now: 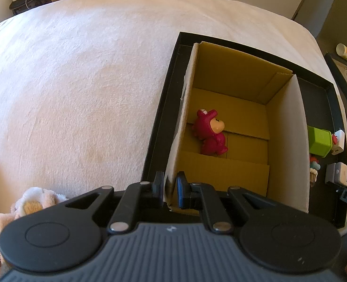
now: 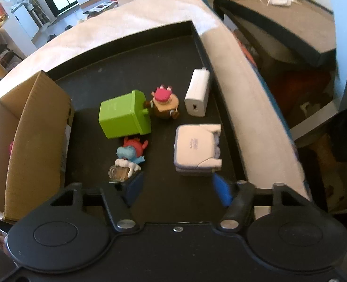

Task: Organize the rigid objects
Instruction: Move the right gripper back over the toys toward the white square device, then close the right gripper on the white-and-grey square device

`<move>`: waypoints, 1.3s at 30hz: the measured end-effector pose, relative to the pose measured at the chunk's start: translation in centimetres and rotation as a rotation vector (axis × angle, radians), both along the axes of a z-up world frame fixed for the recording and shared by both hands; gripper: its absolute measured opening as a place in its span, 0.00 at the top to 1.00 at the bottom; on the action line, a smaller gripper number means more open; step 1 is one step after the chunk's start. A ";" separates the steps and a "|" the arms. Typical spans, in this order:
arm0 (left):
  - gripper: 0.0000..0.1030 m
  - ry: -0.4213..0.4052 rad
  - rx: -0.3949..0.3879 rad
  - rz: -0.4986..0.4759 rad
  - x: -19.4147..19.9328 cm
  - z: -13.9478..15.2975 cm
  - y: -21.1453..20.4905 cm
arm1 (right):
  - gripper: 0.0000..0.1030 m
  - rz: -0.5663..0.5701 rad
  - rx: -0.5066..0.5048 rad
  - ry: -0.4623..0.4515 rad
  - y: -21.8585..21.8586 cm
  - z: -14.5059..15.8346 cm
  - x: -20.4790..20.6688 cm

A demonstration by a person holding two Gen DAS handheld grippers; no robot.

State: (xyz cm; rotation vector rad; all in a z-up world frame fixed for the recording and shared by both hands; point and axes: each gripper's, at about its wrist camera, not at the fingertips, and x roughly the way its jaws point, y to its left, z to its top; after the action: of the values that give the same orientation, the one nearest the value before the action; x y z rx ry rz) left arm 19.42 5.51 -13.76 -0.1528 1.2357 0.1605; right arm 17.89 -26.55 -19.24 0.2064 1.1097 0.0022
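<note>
A bed (image 1: 79, 82) covered in a pale pink fleecy blanket (image 1: 55, 122) carries everything. Directly on it lies a shallow black tray (image 1: 160, 108), toward three o'clock in the left wrist view. A fluffy peach-and-white plush thing (image 1: 29, 202) rests on the blanket at about eight o'clock, near the bed's edge.
</note>
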 end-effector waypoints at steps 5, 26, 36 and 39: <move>0.90 0.000 -0.001 0.000 0.0 0.0 0.0 | 0.72 0.000 0.027 0.017 -0.1 -0.9 0.2; 0.90 -0.006 -0.011 0.004 -0.1 0.1 0.2 | 0.46 -0.043 0.032 -0.102 -1.5 1.8 -0.5; 0.90 -0.005 -0.022 0.005 0.0 0.0 0.4 | 0.46 -0.042 -0.007 -0.081 -0.7 0.3 1.5; 0.90 -0.007 -0.026 0.004 0.0 0.0 0.5 | 0.46 -0.054 -0.018 -0.060 -0.8 -0.2 2.1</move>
State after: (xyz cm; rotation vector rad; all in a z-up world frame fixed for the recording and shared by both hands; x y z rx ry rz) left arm 19.46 5.99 -13.71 -0.1790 1.2308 0.1474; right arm 19.99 -27.32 -19.49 0.2189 1.0440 -0.0489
